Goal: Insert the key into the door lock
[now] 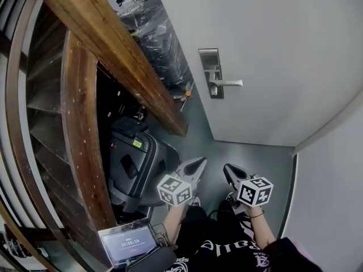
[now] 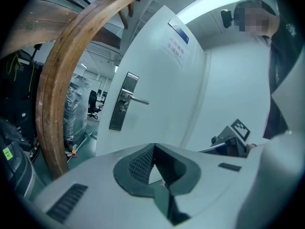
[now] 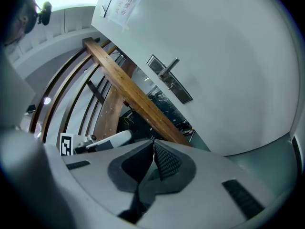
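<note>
Door lock plate (image 1: 211, 72) is set upright on the white door (image 1: 272, 38), handle (image 1: 229, 83) pointing right, with a slanting wooden beam (image 1: 113, 50) beside. Fingers of left gripper (image 1: 197, 164) and right gripper (image 1: 228, 170) are pressed closed, empty, well apart from it.

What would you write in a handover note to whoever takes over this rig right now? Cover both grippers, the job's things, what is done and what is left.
Left gripper: jaws shut with nothing between them, held low near the body, well short of the door.
Right gripper: also shut and empty.
Lock plate with lever handle: on the door, untouched. The door stands ajar.
Key: not visible in any view.
Done: nothing yet.
Left: find and grip the key, bring it to the lock plate, insert it.
</note>
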